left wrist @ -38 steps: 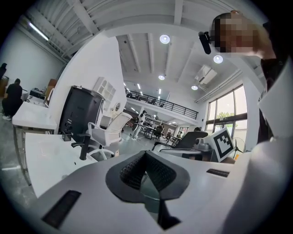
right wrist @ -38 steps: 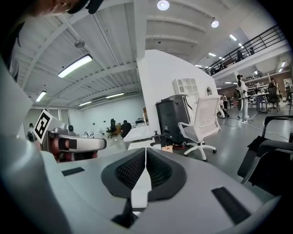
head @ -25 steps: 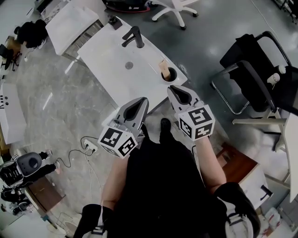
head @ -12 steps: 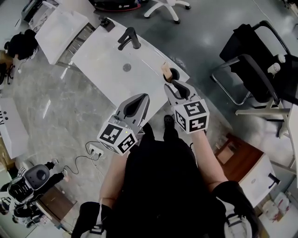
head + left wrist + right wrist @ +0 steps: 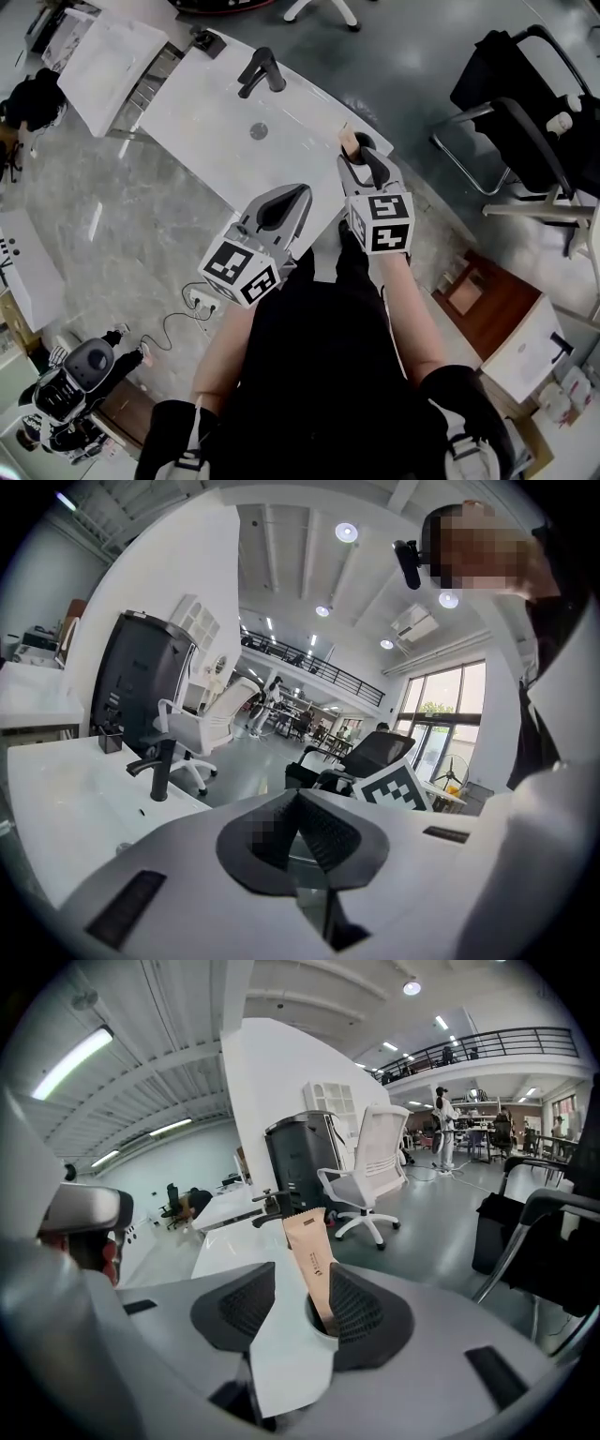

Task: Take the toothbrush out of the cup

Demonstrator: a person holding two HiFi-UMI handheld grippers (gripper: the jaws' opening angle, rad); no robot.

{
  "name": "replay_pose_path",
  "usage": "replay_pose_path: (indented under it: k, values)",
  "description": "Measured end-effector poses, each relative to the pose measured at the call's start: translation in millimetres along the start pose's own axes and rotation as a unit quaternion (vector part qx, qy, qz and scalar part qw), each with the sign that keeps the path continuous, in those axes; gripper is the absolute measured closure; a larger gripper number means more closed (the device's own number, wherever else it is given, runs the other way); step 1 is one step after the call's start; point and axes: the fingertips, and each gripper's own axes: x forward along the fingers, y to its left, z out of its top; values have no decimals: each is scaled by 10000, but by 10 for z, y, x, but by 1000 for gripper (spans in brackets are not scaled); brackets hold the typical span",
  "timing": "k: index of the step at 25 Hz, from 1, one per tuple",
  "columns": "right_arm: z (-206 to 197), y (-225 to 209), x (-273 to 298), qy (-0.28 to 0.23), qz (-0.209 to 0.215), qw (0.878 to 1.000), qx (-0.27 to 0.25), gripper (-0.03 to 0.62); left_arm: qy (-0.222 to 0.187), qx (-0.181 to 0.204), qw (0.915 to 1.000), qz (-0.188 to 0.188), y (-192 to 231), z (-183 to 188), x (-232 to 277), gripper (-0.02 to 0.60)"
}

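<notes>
A tan, flat toothbrush pack (image 5: 349,141) stands tilted in a dark cup (image 5: 366,143) at the near right corner of the white sink counter (image 5: 211,112). My right gripper (image 5: 361,164) is right at the cup, its jaws opening. In the right gripper view the pack (image 5: 310,1258) rises out of the cup (image 5: 319,1324) between the two pads, nearer the right one, and my right gripper (image 5: 300,1299) does not press on it. My left gripper (image 5: 296,195) hovers over the counter's near edge, shut and holding nothing (image 5: 298,806).
A black faucet (image 5: 262,69) and a drain (image 5: 259,131) sit on the counter's far part. A black chair (image 5: 525,94) stands to the right, a brown cabinet (image 5: 478,300) below it. White office chair (image 5: 370,1180) beyond the counter.
My right gripper has come forward and down to the cup, and its jaws have gone from shut to wide apart. My left gripper has edged forward over the counter's edge.
</notes>
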Motion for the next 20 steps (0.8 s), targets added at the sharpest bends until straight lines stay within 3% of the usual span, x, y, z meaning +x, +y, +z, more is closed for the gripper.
replay_pose_path:
  k: [15, 20]
  values:
    - [-96, -105, 437, 190, -811, 9965, -38, 414, 296, 60, 9992, -248, 127, -56, -72, 568]
    - [-98, -173, 421, 103, -989, 9949, 177, 477, 288, 65, 9993, -247, 166, -53, -98, 568]
